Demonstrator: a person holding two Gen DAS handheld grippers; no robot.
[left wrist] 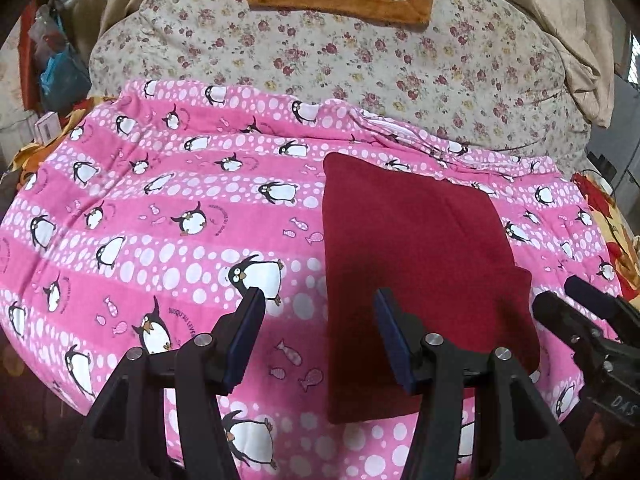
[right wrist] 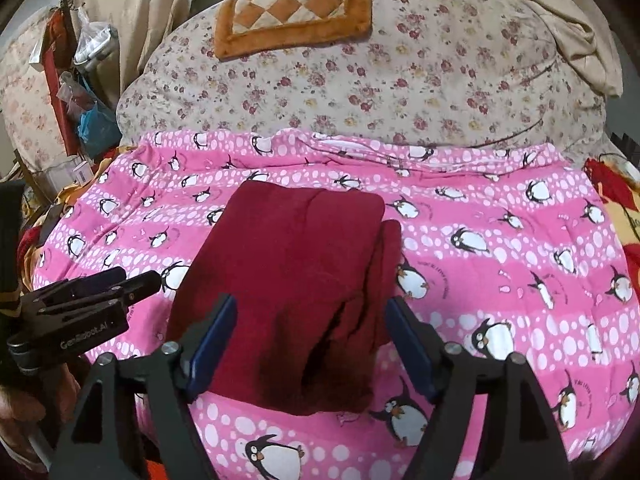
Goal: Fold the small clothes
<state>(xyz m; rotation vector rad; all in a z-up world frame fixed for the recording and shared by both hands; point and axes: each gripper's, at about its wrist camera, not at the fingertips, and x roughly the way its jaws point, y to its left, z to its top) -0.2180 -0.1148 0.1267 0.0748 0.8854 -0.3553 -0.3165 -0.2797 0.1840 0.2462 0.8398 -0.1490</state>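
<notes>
A dark red garment (left wrist: pixel 420 260) lies folded into a rough rectangle on the pink penguin sheet (left wrist: pixel 160 220). My left gripper (left wrist: pixel 319 294) hovers open above the garment's near left edge, nothing pressed between its blue pads. In the right wrist view the garment (right wrist: pixel 296 260) shows a second folded layer sticking out along its right side. My right gripper (right wrist: pixel 312 301) stands wide open over the garment's near end, pads clear of the cloth. The left gripper (right wrist: pixel 136 280) appears at the left of that view, the right gripper (left wrist: pixel 558 294) at the right of the left wrist view.
A floral duvet (left wrist: pixel 360 60) is bunched behind the pink sheet (right wrist: pixel 500 280), with an orange checkered cushion (right wrist: pixel 296 4) on top. Bags and clutter (right wrist: pixel 84 92) stand at the far left. A red and yellow blanket (left wrist: pixel 612 232) shows at the right edge.
</notes>
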